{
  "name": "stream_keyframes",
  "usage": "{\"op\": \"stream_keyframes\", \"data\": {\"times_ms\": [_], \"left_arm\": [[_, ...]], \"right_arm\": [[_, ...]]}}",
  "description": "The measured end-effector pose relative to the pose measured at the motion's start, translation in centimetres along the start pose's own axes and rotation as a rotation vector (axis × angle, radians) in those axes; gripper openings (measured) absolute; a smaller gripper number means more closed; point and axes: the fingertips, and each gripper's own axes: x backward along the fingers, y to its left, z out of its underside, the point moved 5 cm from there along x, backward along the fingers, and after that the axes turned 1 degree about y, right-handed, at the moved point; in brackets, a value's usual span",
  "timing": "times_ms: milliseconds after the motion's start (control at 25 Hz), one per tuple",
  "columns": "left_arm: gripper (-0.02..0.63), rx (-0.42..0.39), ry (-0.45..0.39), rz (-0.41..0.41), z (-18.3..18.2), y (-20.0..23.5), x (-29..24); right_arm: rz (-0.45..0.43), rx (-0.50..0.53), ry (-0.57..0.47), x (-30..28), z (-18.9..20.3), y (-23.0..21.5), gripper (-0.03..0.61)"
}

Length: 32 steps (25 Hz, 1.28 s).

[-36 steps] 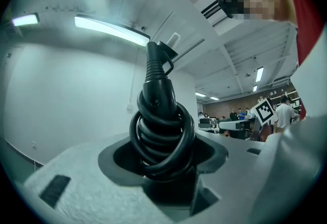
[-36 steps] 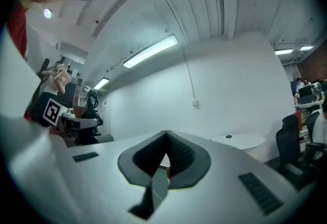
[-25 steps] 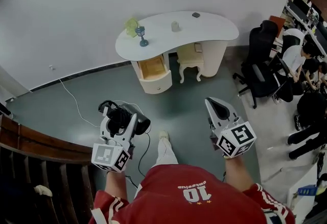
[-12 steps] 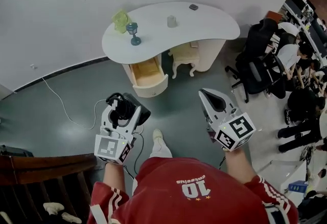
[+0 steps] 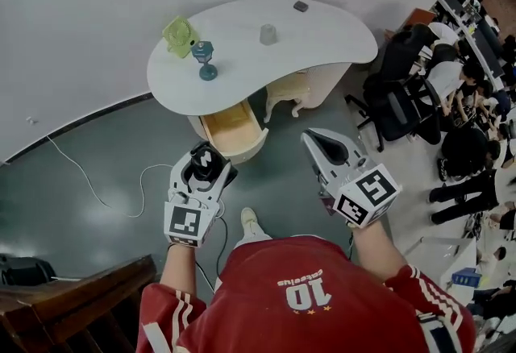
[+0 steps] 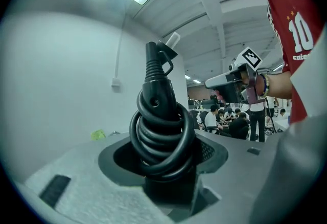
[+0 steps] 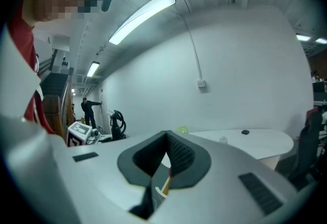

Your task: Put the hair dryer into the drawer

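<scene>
A black hair dryer (image 5: 198,172) with its cord coiled round the handle sits in my left gripper (image 5: 203,159), which is shut on it. In the left gripper view the coiled handle (image 6: 161,133) stands upright between the jaws. The open drawer (image 5: 231,124), pale wood inside, juts from the white curved desk (image 5: 242,45) just beyond the left gripper. My right gripper (image 5: 314,140) hovers to the right of the drawer, shut and holding nothing. In the right gripper view the right gripper (image 7: 166,138) has its tips together, with the desk behind them.
On the desk stand a green object (image 5: 179,35), a blue goblet (image 5: 203,61), a small cup (image 5: 268,35) and a dark item (image 5: 301,6). A pale stool (image 5: 286,89) is under the desk. A cable (image 5: 121,190) trails on the floor. Office chairs and seated people (image 5: 411,93) are at right.
The desk and open drawer have come closer and shifted left in the head view. Both grippers have moved forward toward them, the left one still gripping the hair dryer.
</scene>
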Motion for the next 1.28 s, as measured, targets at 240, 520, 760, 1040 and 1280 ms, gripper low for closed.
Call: {"op": "stream_keyframes", "data": {"times_ms": [240,520,760,1040,1280], "left_arm": [[0.258,-0.027,0.038,0.030,2.9,2.0,-3.0],[0.258,-0.054,0.098,0.075,5.9,2.7,-7.0],[0.256,-0.085,0.184,0.086,8.8,3.2,-11.8],[0.254,-0.071,0.319,0.081,13.8,4.1,-17.7],[0.254,-0.108,0.461,0.099,19.3,3.9,-21.7]], "right_arm": [[-0.003,0.019,0.020,-2.3,0.2,-0.2,0.005],[-0.012,-0.012,0.022,-4.0,1.3,-2.1,0.005],[-0.041,-0.041,-0.004,-5.9,1.7,-5.1,0.005],[-0.054,-0.109,-0.003,-8.8,2.4,-10.4,0.005],[-0.055,-0.139,0.006,-11.0,3.6,-13.7,0.005]]}}
